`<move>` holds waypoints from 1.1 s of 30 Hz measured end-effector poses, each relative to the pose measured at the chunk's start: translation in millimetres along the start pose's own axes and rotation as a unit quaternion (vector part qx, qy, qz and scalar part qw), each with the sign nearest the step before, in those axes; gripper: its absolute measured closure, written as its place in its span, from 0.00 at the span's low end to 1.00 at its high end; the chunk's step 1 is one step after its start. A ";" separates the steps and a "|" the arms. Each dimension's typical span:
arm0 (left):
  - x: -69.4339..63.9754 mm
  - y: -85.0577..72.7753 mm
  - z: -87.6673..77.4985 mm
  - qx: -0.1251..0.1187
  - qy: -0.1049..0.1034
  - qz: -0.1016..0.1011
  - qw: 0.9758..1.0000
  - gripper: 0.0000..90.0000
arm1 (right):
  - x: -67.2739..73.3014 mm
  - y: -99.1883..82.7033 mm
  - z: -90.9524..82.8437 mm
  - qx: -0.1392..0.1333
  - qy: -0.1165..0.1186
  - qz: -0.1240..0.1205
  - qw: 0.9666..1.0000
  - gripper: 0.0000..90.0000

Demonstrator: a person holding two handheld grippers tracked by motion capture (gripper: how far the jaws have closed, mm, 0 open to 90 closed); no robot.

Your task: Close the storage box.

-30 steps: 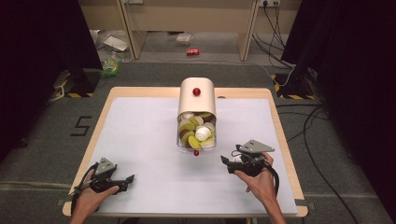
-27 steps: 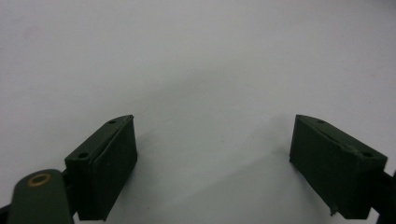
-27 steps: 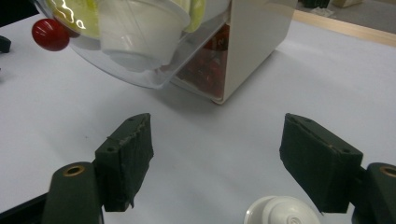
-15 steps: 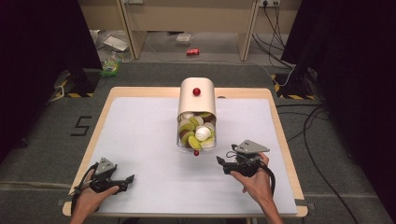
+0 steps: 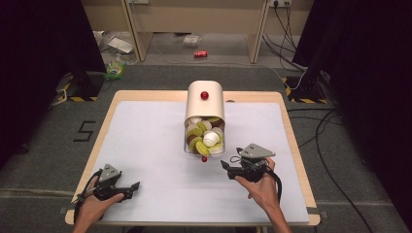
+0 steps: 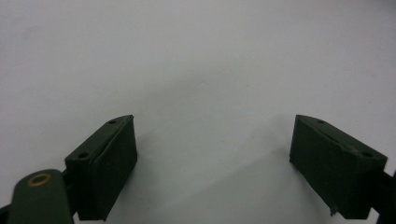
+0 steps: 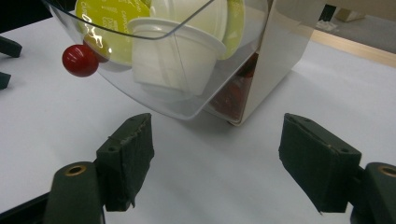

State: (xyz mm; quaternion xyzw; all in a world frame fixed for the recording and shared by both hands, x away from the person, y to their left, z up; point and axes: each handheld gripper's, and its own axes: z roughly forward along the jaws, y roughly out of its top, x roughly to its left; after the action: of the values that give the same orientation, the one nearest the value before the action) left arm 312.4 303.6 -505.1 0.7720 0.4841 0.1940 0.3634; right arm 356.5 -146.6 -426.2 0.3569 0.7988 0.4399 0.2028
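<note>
The right gripper [image 5: 232, 169] rests low over the table [image 5: 145, 141], its jaws wide apart with nothing between them. It points toward the open drawer [image 7: 187, 105] of the capsule dispenser [image 5: 205, 104], which stands at the middle of the table. The drawer is a clear plastic bin pulled out toward the person and loaded with coffee capsules: a white capsule [image 7: 175, 58] lies on its side near the top, with green capsules [image 7: 112, 21] beside and behind it. A red knob [image 7: 80, 60] sticks out from the drawer front, near the gripper tip but not touching it.

The left gripper [image 5: 127, 188] sits well apart at the near left corner, jaws also spread and empty, over bare table surface.

Risks from this position: the drawer wall is thin and curved, so a jaw pushed against it would likely shove the whole dispenser backward. The capsules lie loose and heaped; a grip taken on a rim may slip, and disturbing one capsule could tip others out. The knob is small and round, and a hasty closure may miss it.
</note>
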 end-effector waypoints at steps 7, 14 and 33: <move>0.0 0.0 0.0 0.000 0.000 0.000 1.000 0.16 | 2.5 2.5 6.2 0.001 -0.005 -0.001 1.000 0.31; -0.1 0.0 0.0 0.000 0.000 0.001 1.000 0.16 | 2.0 5.8 7.0 -0.006 -0.007 0.001 1.000 0.31; 0.0 0.0 0.0 0.000 0.000 0.000 1.000 0.16 | -2.2 13.4 9.9 -0.021 -0.009 0.011 1.000 0.31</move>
State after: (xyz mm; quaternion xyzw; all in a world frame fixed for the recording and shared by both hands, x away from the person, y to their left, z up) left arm 312.4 303.6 -505.0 0.7721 0.4841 0.1941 0.3631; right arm 369.5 -137.9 -420.1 0.3653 0.7836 0.4552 0.2129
